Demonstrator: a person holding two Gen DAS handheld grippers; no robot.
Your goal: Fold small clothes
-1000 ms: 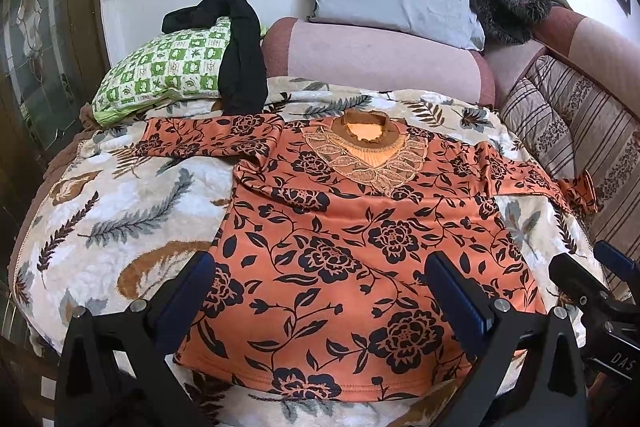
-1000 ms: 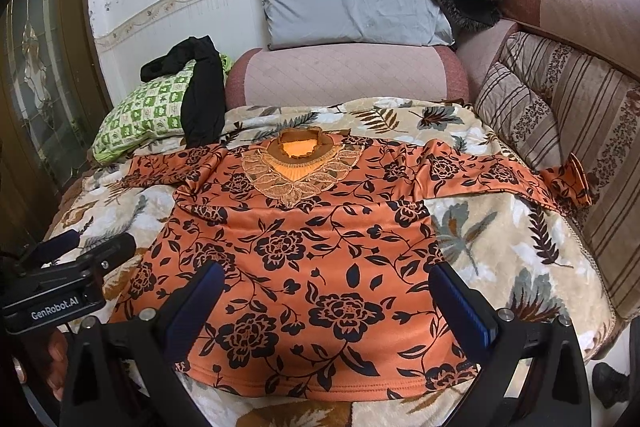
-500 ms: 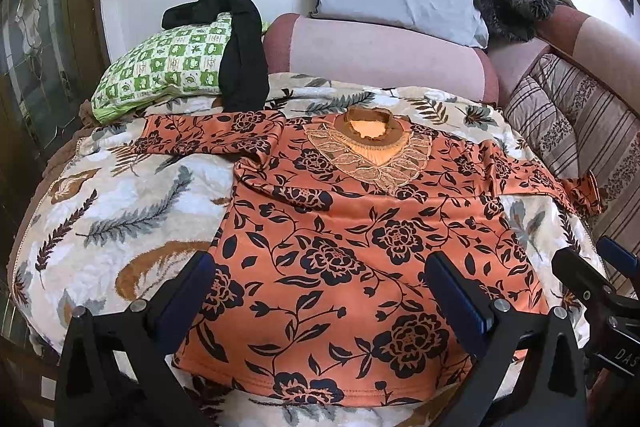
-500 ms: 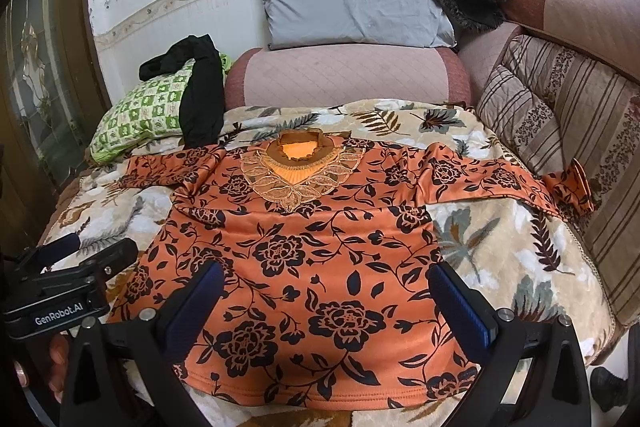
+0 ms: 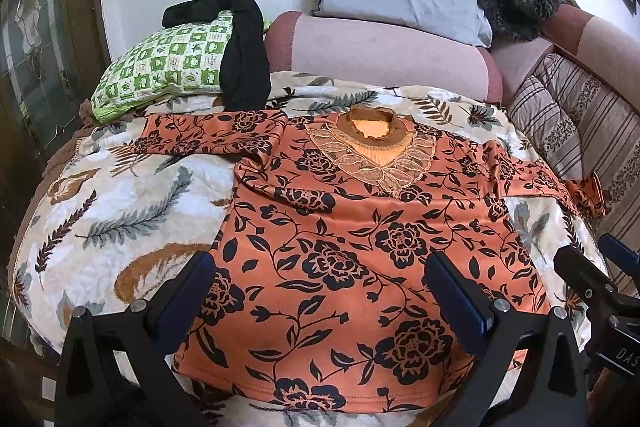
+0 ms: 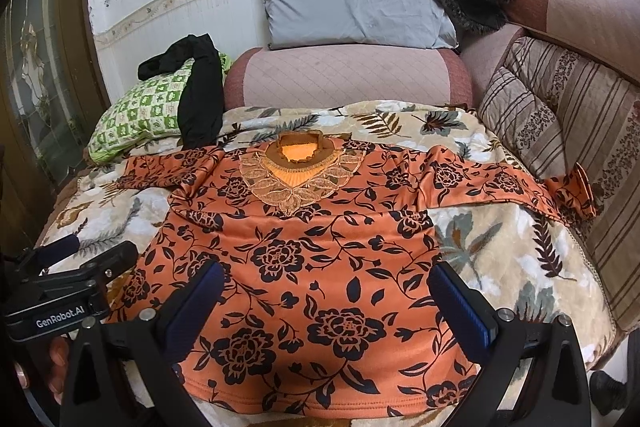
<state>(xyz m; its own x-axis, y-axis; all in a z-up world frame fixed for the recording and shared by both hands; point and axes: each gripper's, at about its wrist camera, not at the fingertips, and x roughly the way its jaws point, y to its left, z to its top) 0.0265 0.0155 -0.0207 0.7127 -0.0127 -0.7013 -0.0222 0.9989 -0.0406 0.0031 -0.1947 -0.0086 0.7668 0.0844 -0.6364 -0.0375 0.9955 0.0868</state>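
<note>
An orange top with black flowers (image 5: 360,247) (image 6: 320,267) lies flat, front up, on a leaf-patterned blanket (image 5: 120,211) (image 6: 500,259), both sleeves spread out sideways and the hem nearest me. Its lace neckline (image 5: 370,147) (image 6: 300,171) points toward the cushions. My left gripper (image 5: 320,291) hovers open above the hem's left half, nothing between its blue pads. My right gripper (image 6: 326,297) hangs open over the hem's right half, also holding nothing. Each gripper shows at the edge of the other's view.
A green checked pillow (image 5: 168,67) with a black garment (image 5: 244,67) draped on it sits at the back left. A grey pillow (image 6: 352,3) and pink bolster (image 6: 344,75) line the wall. Striped cushions (image 6: 560,123) border the right side; the right sleeve's cuff (image 6: 576,191) rests against them.
Both grippers have pulled back a little toward me and risen slightly, so the top's hem sits higher in both views. The top itself has not moved.
</note>
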